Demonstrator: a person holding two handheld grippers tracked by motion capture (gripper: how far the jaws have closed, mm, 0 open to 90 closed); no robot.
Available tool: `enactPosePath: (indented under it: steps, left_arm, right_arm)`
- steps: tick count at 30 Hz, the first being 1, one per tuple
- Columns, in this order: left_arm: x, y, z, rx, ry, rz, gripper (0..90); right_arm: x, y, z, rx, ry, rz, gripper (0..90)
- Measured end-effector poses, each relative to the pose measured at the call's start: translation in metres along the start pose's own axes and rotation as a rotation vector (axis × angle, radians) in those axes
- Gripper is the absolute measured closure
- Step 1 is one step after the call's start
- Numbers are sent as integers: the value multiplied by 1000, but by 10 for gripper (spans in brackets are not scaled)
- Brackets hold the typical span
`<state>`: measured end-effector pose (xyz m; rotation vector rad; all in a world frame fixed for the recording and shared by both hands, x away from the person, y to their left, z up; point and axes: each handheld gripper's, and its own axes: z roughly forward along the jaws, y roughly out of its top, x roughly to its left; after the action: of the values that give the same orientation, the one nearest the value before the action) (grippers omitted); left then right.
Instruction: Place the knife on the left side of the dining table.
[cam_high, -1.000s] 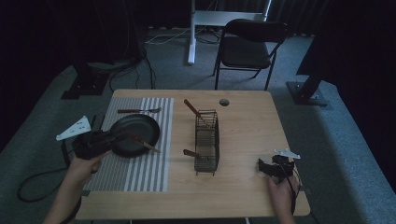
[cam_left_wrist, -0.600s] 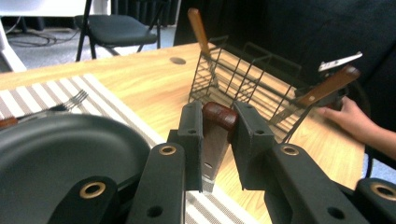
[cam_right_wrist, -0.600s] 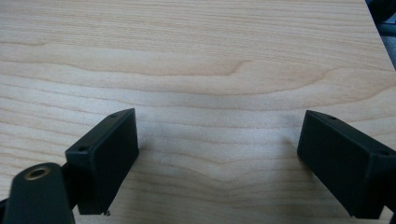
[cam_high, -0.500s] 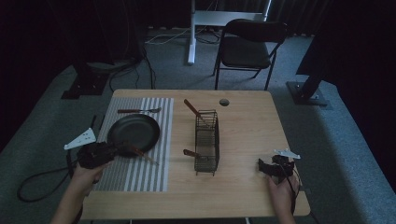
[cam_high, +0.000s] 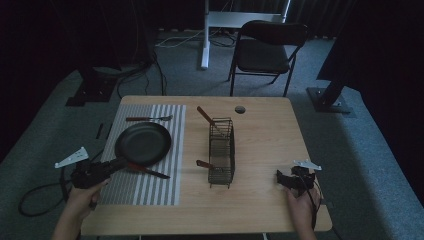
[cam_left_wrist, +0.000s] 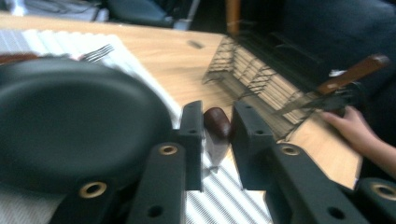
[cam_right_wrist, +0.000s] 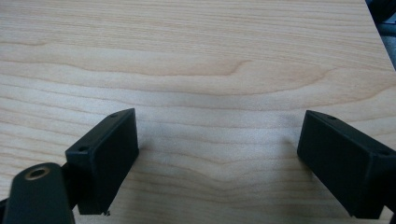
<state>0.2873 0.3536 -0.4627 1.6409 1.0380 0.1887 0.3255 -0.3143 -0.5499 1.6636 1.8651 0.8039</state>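
Now you are working at a wooden table (cam_high: 260, 140) with a striped mat (cam_high: 150, 185) covering its left part, and everything that matters is sitting on or beside that mat. The black pan (cam_high: 143, 143) is resting on the stripes, with a fork (cam_high: 148, 118) lying beyond it near the far edge. To the right of the mat the wire basket (cam_high: 222, 152) is standing on bare wood, with two wooden-handled utensils already poking out of it.

The knife (cam_high: 148, 171) is lying on the mat just beside the pan's near rim, its long axis running from the brown handle on the left to the dark blade pointing right, toward the basket. Your left gripper (cam_high: 91, 174) is sitting at the table's left edge, right at the handle end. In the left gripper view its jaws are standing either side of the rounded handle butt (cam_left_wrist: 217, 122), narrowly parted; I cannot tell whether they are pressing on it yet.

Your right gripper (cam_high: 289, 179) is resting near the table's right front corner, well apart from the knife, with its jaws spread wide over bare wood and holding nothing.

So the left hand is the nearer one, and the handle is lying straight ahead of its jaws, in line with them.
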Motion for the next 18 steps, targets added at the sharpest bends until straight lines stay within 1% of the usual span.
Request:
enactPosePath:
  steps: [3,4,5,6,7,8,10,11,12,13,14,15,16,17,18]
  left_arm:
    - [11,-13,-4,8,28,-64,758]
    - [11,-13,-4,8,28,-64,753]
    - [17,-19,-6,9,33,-107,753]
    - [21,-24,-6,17,43,-135,744]
    - [24,-28,-6,23,52,-143,734]
    - [29,-33,-6,28,64,-169,725]
    - [35,-40,-5,37,76,-197,709]
    - [35,-40,-5,37,76,-197,696]
    - [38,-44,-4,48,90,-207,696]
    - [43,-50,-2,59,102,-234,671]
    - [43,-50,-2,59,102,-234,661]
    - [47,-54,1,72,122,-260,648]
    - [47,-54,1,72,122,-260,636]
    - [49,-58,5,88,154,-262,620]
    - [50,-59,7,102,177,-260,599]
  right_arm:
    - [0,0,0,0,0,0,115]
    - [0,0,0,0,0,0,115]
    - [0,0,0,0,0,0,115]
    - [0,0,0,0,0,0,115]
    - [0,0,0,0,0,0,114]
    - [0,0,0,0,0,0,115]
    - [0,0,0,0,0,0,115]
    - [0,0,0,0,0,0,115]
    - [0,0,0,0,0,0,115]
    - [0,0,0,0,0,0,115]
    - [0,0,0,0,0,0,115]
    - [0,0,0,0,0,0,115]
    - [0,0,0,0,0,1,115]
    - [0,0,0,0,0,0,115]
    - [0,0,0,0,0,0,115]
